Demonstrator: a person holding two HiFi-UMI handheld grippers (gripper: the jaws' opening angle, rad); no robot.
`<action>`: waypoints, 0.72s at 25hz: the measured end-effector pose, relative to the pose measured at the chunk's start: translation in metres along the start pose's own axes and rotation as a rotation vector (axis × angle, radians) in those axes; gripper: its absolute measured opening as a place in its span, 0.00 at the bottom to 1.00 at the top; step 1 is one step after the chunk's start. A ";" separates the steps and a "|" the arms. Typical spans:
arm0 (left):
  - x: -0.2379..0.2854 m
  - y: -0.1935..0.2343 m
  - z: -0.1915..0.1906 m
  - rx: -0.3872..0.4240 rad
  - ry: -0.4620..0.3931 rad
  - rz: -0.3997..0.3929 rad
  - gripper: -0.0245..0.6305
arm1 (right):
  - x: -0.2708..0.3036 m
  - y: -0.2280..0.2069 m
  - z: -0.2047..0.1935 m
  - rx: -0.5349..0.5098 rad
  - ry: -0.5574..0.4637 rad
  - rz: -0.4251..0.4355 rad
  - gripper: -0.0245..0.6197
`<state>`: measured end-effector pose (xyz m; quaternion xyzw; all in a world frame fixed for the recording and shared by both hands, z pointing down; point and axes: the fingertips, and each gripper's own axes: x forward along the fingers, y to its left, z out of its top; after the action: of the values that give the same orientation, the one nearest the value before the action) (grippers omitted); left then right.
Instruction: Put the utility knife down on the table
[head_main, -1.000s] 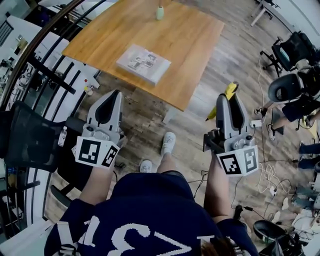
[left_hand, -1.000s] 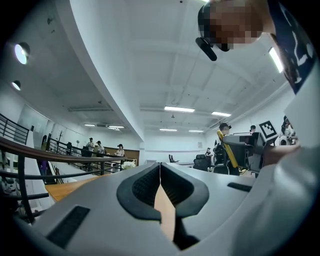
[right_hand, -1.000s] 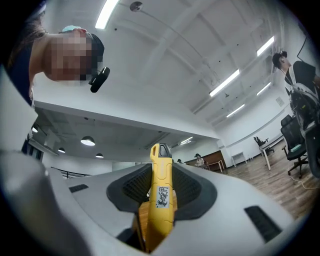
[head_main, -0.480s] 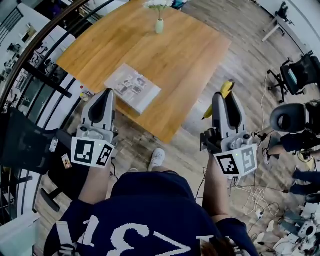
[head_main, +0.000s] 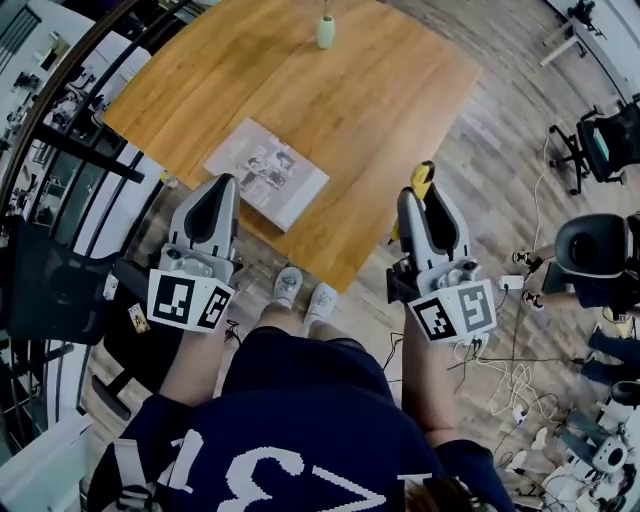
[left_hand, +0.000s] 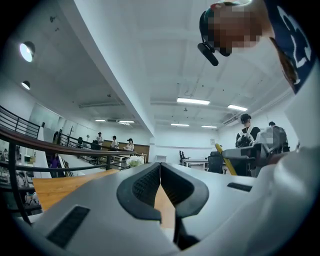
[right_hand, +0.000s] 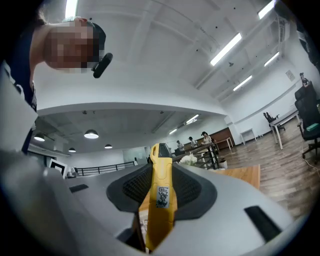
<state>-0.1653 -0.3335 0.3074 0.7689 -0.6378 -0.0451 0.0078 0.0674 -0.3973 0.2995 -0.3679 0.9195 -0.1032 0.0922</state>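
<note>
My right gripper (head_main: 421, 195) is shut on a yellow utility knife (head_main: 422, 179), which sticks out past the jaws over the near right edge of the wooden table (head_main: 360, 90). Seen along the right gripper's jaws, the knife (right_hand: 161, 192) stands upright between the dark pads, with a small label on its side. My left gripper (head_main: 215, 195) hovers over the table's near left edge, close to a magazine (head_main: 266, 171). Its jaws (left_hand: 159, 170) are shut with nothing in them.
A small vase with white flowers (head_main: 326, 30) stands at the table's far side. A black railing (head_main: 90, 120) runs along the left. Office chairs (head_main: 605, 140) and floor cables (head_main: 515, 370) lie to the right. The person's feet (head_main: 303, 290) stand at the table's near edge.
The person has stepped closer to the table. Both grippers now reach over its near edge, and the knife stays clamped in the right gripper.
</note>
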 end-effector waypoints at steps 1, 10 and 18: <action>0.005 0.001 -0.006 0.001 0.008 -0.017 0.06 | 0.006 -0.004 -0.018 0.008 0.038 -0.013 0.25; 0.024 0.028 -0.051 0.026 0.100 -0.088 0.06 | 0.021 -0.039 -0.222 0.126 0.464 -0.148 0.25; 0.023 0.037 -0.073 0.004 0.155 -0.122 0.06 | 0.010 -0.050 -0.325 0.132 0.742 -0.255 0.25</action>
<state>-0.1917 -0.3658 0.3814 0.8076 -0.5872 0.0153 0.0531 0.0134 -0.4004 0.6236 -0.4100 0.8287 -0.2987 -0.2364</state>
